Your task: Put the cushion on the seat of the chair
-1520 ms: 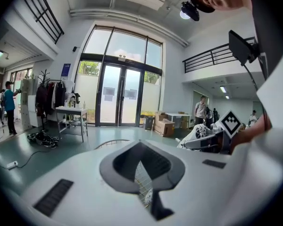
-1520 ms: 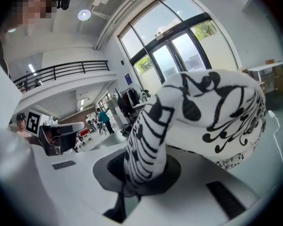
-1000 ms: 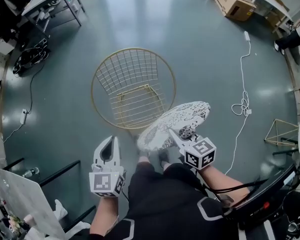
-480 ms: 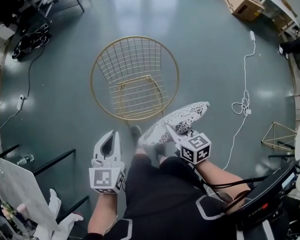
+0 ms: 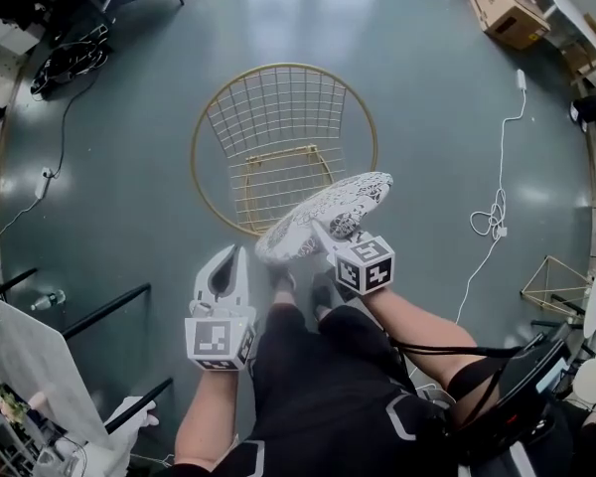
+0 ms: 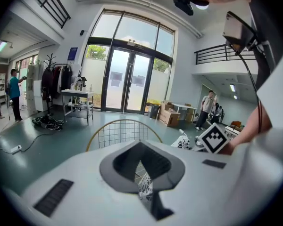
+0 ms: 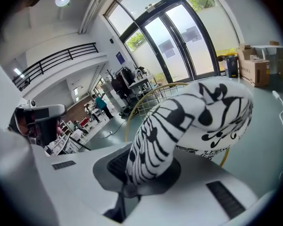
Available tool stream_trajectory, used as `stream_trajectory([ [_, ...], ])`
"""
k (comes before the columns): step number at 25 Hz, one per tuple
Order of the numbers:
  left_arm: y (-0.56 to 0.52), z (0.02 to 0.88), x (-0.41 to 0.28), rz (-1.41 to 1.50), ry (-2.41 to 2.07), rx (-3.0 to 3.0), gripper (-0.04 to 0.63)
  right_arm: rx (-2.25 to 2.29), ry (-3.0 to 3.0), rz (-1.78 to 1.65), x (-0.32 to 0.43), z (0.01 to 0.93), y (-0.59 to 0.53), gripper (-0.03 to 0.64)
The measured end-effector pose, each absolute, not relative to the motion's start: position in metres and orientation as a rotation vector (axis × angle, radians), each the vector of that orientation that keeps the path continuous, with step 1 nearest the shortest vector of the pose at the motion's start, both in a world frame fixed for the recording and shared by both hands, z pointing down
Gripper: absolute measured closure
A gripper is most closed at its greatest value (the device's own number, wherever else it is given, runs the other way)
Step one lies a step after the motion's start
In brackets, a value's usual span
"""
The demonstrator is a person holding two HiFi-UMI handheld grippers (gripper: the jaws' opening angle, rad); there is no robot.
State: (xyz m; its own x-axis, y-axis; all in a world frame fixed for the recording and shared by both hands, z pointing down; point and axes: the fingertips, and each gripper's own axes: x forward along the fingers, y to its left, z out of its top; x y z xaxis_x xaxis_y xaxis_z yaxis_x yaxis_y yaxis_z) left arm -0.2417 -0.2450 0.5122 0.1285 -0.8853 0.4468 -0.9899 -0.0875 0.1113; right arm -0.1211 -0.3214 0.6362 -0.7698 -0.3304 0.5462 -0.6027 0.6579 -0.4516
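Lower left of centre in the head view, the left gripper [image 5: 227,258] has its jaws closed together on nothing. At centre, the black-and-white patterned cushion [image 5: 325,213] is tilted and overlaps the lower right rim of the gold wire chair [image 5: 278,117]. It is not flat on the seat, and the right gripper [image 5: 325,237] clamps its lower edge.

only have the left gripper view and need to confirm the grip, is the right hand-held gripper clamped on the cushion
Observer: Yes, the right gripper view shows the right hand-held gripper shut on the edge of the black-and-white music-note cushion.
Operator: is it on the seat yet
Observer: No, the head view shows it held tilted over the near rim of the gold wire chair, not lying on the seat.
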Motion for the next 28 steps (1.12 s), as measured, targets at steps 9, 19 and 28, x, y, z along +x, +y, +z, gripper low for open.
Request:
stream_trajectory([
  [9,-0.292,0.542,-0.286,0.442,-1.857,2.007,0.595,0.718,-2.455,0.867,-0.160,0.675,-0.380,0.597],
  [19,-0.316,0.558,-0.296,0.466,-1.815,2.003,0.595,0.740,-2.451,0.914,-0.192,0.685,-0.422,0.597],
  [28,-0.324,0.573,-0.311,0.473,-1.807,1.989,0.595,0.738,-2.416,0.938,-0.222,0.716,-0.442,0.597],
])
